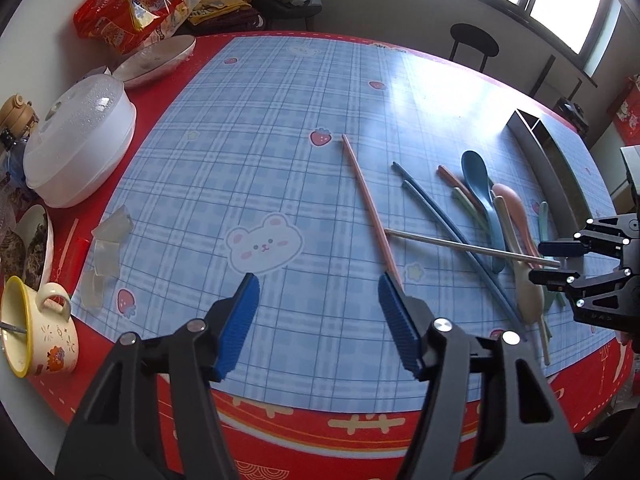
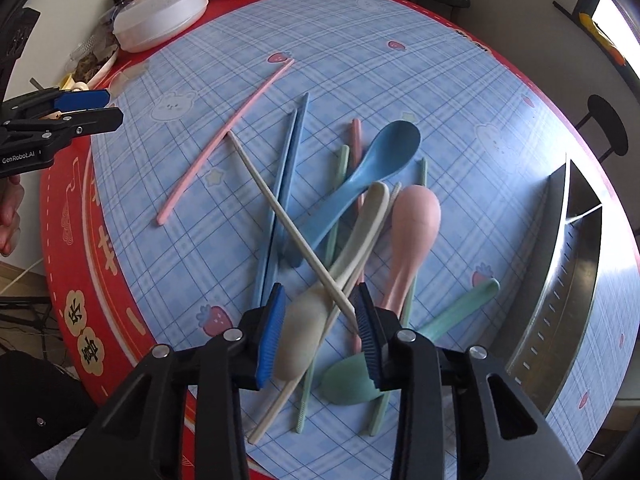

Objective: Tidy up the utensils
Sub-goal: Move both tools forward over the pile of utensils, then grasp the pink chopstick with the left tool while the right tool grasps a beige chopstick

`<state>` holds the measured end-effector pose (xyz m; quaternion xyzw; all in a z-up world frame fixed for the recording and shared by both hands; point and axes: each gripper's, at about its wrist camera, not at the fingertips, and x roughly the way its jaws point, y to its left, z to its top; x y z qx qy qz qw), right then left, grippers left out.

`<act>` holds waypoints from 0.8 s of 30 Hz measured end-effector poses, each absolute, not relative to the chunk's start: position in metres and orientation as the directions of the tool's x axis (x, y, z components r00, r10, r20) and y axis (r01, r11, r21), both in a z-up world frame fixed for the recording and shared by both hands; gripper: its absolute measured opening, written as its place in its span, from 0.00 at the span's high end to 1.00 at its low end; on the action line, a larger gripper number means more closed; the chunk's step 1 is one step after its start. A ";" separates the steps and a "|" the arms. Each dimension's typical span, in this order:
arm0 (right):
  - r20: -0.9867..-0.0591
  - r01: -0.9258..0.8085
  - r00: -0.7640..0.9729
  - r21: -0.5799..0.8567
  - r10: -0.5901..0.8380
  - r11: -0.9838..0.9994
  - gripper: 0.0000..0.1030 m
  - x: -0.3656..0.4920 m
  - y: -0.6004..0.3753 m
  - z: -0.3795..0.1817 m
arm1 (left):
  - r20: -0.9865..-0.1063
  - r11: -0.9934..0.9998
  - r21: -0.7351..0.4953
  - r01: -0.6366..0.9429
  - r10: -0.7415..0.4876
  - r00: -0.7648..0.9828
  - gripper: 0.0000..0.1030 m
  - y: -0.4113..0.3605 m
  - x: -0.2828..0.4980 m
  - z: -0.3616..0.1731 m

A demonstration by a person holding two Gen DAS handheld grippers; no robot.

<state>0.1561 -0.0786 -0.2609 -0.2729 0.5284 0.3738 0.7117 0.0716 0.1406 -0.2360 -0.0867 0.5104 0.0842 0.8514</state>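
Beige chopstick (image 2: pixel 288 224) lying across the utensil pile, its near tip against one finger of the right gripper (image 2: pixel 320 332), fingers apart, left gripper (image 1: pixel 318 308) spread wide over the tablecloth (image 1: pixel 240 160), metal tray (image 2: pixel 568 280) at right.

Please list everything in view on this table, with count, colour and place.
Spoons: four; blue, pink, cream, green; piled mid-mat.
Chopsticks: several; pink, blue, green, cream; one pink lies apart, left of the pile.
Metal organizer: one, steel, right edge.
Covered dish: one, white, far left.
Mug: one, cream and yellow, near left.
Snack bag: one, red, far left corner.
Left gripper: open, above bare mat.
Right gripper: open, over the pile, astride the cream spoon.
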 end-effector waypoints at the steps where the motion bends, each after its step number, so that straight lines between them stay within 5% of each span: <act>1: -0.959 -0.820 0.158 0.005 0.236 0.572 0.74 0.158 -0.075 -0.263 | -0.885 0.970 -0.073 -0.231 0.044 0.464 0.40 0.144 0.072 -0.238; 8: -0.968 -0.828 0.149 -0.012 0.200 0.561 0.87 0.165 -0.060 -0.272 | -0.896 0.970 -0.093 -0.226 0.017 0.444 0.40 0.154 0.070 -0.249; 24: -0.985 -0.835 0.131 -0.046 0.116 0.549 0.90 0.169 -0.040 -0.289 | -0.898 0.973 -0.091 -0.213 0.013 0.441 0.40 0.162 0.065 -0.254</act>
